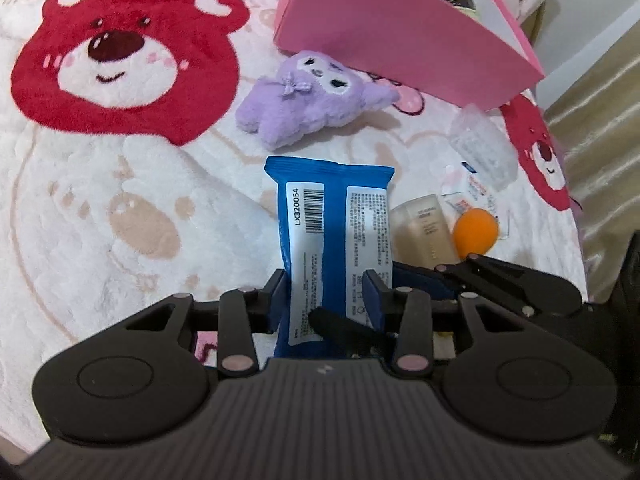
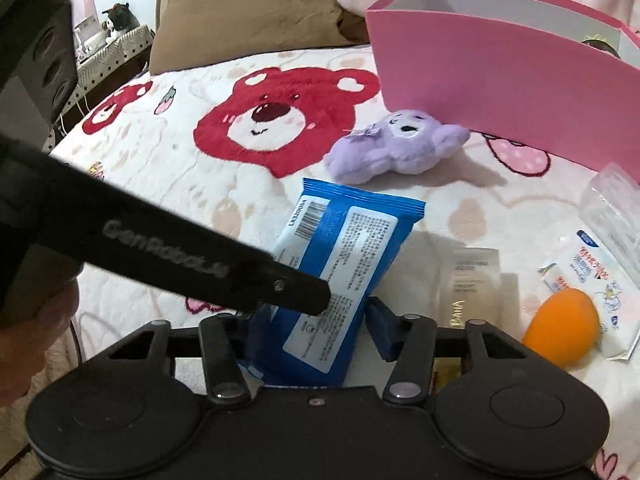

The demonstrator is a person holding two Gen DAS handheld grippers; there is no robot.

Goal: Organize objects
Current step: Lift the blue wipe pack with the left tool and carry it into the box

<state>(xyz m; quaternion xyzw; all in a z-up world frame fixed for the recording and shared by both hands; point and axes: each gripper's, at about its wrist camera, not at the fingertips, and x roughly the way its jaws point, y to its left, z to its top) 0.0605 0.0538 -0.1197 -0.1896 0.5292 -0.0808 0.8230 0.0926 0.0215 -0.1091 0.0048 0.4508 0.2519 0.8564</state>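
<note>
- Left gripper (image 1: pixel 330 294): jaws pinch blue pack (image 1: pixel 334 216), label side up.
- Right gripper (image 2: pixel 312 320): jaws wide, straddling same pack, grip unclear.
- Pack over blanket (image 1: pixel 120 208), near plush (image 1: pixel 308 96), pink box (image 1: pixel 400 36) behind.

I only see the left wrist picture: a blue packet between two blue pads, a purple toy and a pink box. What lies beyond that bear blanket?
Observer: The right wrist view shows a brown cushion at the far edge of the blanket.
Operator: Any furniture beside the bed?
Observer: Yes, at far left there is a small table under a patterned cloth, with a dark plush toy on it.
Operator: Who holds the thing I look through?
Observer: A bare left hand shows low on the left. It is behind the black body of the left gripper, which reaches over the blue packet.
</note>
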